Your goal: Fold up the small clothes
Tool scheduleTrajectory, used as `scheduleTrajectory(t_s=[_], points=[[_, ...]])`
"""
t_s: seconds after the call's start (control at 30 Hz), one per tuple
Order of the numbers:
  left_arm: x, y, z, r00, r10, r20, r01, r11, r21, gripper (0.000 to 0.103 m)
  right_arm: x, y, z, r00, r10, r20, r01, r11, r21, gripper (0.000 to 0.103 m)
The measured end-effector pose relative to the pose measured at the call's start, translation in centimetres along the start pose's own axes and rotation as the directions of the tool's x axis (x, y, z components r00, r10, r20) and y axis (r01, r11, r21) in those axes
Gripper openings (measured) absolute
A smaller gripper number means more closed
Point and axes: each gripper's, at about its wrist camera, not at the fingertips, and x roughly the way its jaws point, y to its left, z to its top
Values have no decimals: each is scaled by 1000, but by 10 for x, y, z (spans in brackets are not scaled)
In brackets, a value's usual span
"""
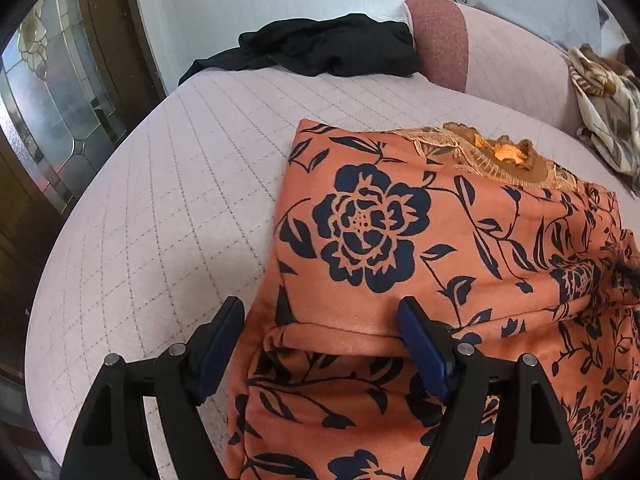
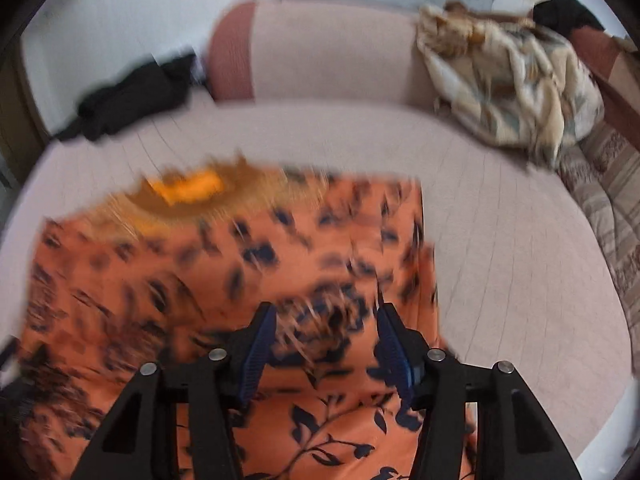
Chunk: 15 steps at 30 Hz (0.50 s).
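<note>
Orange floral garment (image 1: pixel 400 240) spread over the centre and lower right of the frame on the pink quilted bed (image 1: pixel 160 220). Left gripper (image 1: pixel 320 340) spread wide, straddling a folded ridge, pinching nothing. Right gripper (image 2: pixel 326 344) apart over blurred cloth, probably empty. Best to pinch both hem corners evenly, then fold toward the lace collar (image 1: pixel 480 152); plenty of bare quilt at left, black clothing (image 1: pixel 320 48) well clear

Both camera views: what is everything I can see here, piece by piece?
Floral garment: one, orange with dark blue flowers, partly folded on the bed, nearest the cameras.
Black garment: one, crumpled at the bed's far edge.
Patterned blanket: one, cream and brown, bunched at far right.
Bolster: one, pink with a darker end, along the far side.
Bed cover: one, pale pink, quilted.
Glass door: one, wood-framed, far left.
Left gripper: black, blue pads, open over a fold.
Right gripper: same, open above the garment.
</note>
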Motion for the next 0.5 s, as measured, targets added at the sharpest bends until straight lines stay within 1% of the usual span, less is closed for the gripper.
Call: scheduleTrajectory(t_s=[0.03, 0.07, 0.1, 0.13, 0.2, 0.27, 0.3, 0.37, 0.43, 0.47, 0.5], points=[[0, 1, 0, 1000, -4, 0, 4, 1000, -7, 79, 17, -3, -6, 998, -34, -58, 34, 999, 1, 56], [-3, 3, -1, 1000, -6, -1, 6, 1000, -11, 79, 29, -7, -12, 994, -46, -102, 48, 999, 10, 54], [-4, 4, 0, 1000, -7, 2, 7, 1000, -14, 79, 35, -13, -16, 994, -10, -106, 15, 999, 44, 54], [-6, 4, 1, 1000, -8, 12, 9, 1000, -17, 79, 33, -17, -15, 996, 1, -93, 5, 998, 59, 54], [-11, 3, 3, 999, -18, 41, 19, 1000, -18, 79, 27, -17, -10, 996, -3, -94, 9, 998, 63, 54], [-14, -1, 5, 998, -28, 56, 29, 999, -14, 79, 20, -14, -4, 998, -8, -62, 11, 999, 50, 54], [-14, -5, 5, 998, -38, 57, 38, 999, -6, 80, 12, -11, 2, 1000, -12, -23, 12, 999, 39, 54], [-8, -14, 7, 998, -43, 37, 43, 999, 23, 81, 4, -5, 9, 1000, -3, 13, 2, 999, 33, 54], [2, -25, 5, 1000, -22, 0, 22, 998, 66, 81, 6, 2, 13, 1000, -7, 6, 6, 1000, 29, 54], [5, -28, 4, 1000, -3, -6, 4, 996, 87, 81, 10, 5, 14, 1000, -14, -11, 14, 1000, 23, 54], [6, -31, 3, 1000, 15, 6, -16, 994, 105, 84, 18, 10, 13, 999, -29, -45, 29, 999, 13, 54]])
